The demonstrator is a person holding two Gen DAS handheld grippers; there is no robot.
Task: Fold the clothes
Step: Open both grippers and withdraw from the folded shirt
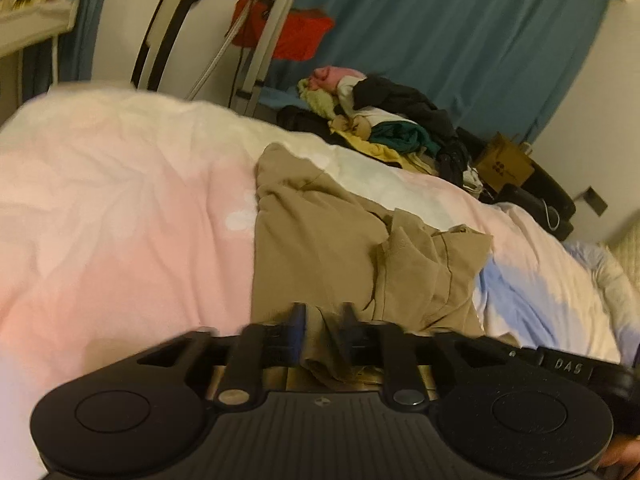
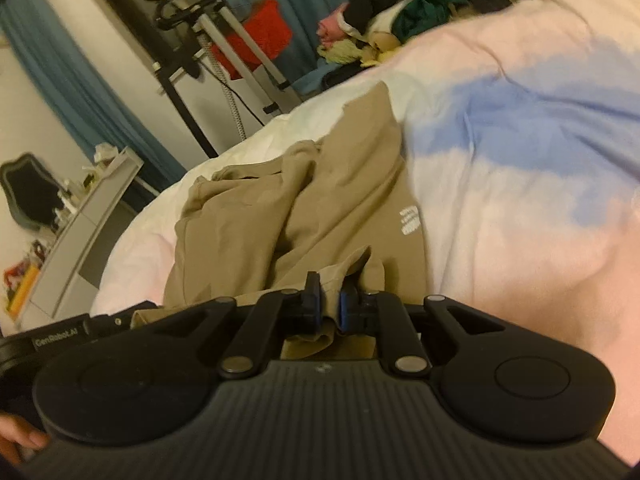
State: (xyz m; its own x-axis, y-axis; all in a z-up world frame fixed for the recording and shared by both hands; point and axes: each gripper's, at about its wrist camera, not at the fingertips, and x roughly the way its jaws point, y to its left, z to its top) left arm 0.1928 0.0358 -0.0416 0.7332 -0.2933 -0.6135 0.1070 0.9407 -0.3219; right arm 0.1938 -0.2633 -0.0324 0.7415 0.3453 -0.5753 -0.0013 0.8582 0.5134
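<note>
Item: crumpled tan cotton garment (image 1: pixel 320 240), lying mid-bed on pink-and-blue duvet (image 1: pixel 120 220). Left gripper (image 1: pixel 322 316) released, cloth loose between jaws; right gripper (image 2: pixel 329 300) clenched on hem. Folding barely begun; heap of unfolded clothes (image 1: pixel 384 124) awaits

You are working over a bed (image 1: pixel 120 200) spread with a rumpled duvet (image 2: pixel 520 184) in pale pink, white and a patch of blue. A tan garment (image 1: pixel 320 248) lies crumpled on it at the centre of both frames, a small white print showing on it in the right wrist view. A heap of mixed clothes (image 1: pixel 384 120) sits at the bed's far edge, upper right of both frames.
</note>
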